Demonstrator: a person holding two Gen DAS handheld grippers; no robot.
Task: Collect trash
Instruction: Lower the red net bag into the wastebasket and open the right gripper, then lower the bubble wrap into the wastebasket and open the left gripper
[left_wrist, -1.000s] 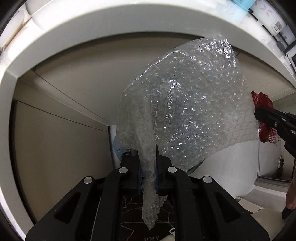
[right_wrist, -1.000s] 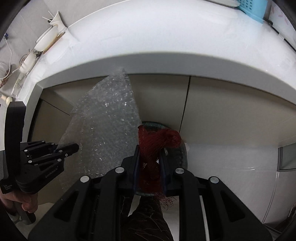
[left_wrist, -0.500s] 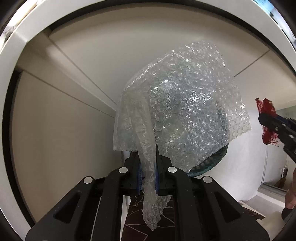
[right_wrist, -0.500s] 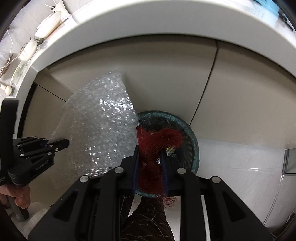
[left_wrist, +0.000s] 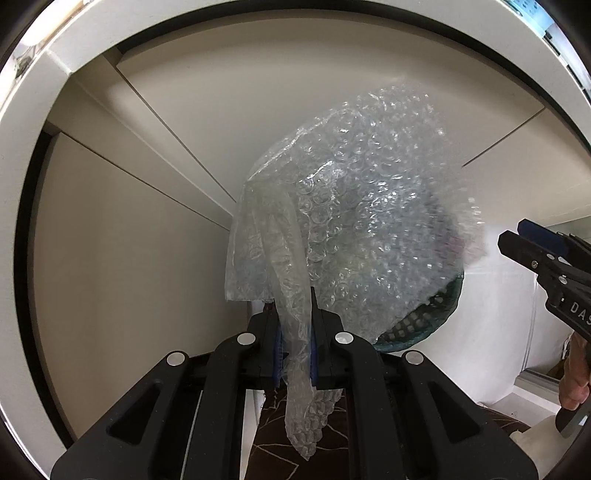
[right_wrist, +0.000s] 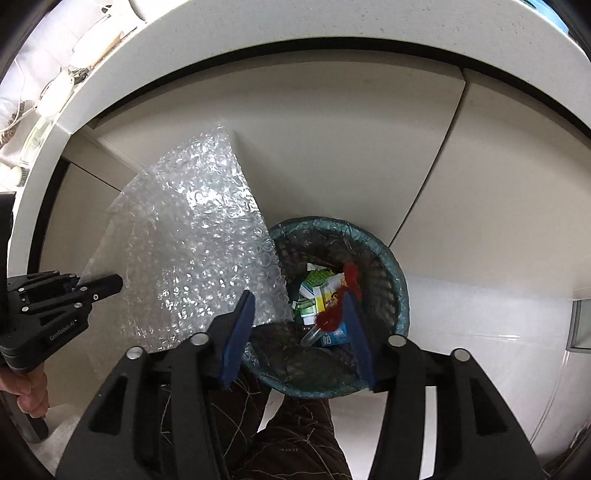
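My left gripper (left_wrist: 294, 325) is shut on a sheet of clear bubble wrap (left_wrist: 354, 229), which hangs in front of it and hides most of the teal waste basket (left_wrist: 436, 314). In the right wrist view the bubble wrap (right_wrist: 195, 251) hangs left of the basket (right_wrist: 395, 273). My right gripper (right_wrist: 299, 325) is open above the basket. The red mesh net (right_wrist: 338, 299) is loose between its fingers, over the cartons and wrappers inside. The right gripper also shows in the left wrist view (left_wrist: 524, 240), and the left gripper in the right wrist view (right_wrist: 99, 284).
Beige cabinet doors (right_wrist: 332, 129) stand behind the basket under a white countertop edge (right_wrist: 295, 33). The floor (right_wrist: 480, 325) to the right is white. My dark trouser leg (right_wrist: 291, 435) is just below the basket.
Both grippers moved down toward the basket. My right gripper opened and let go of the red mesh net, which now drops into the basket. The left gripper still holds the bubble wrap.
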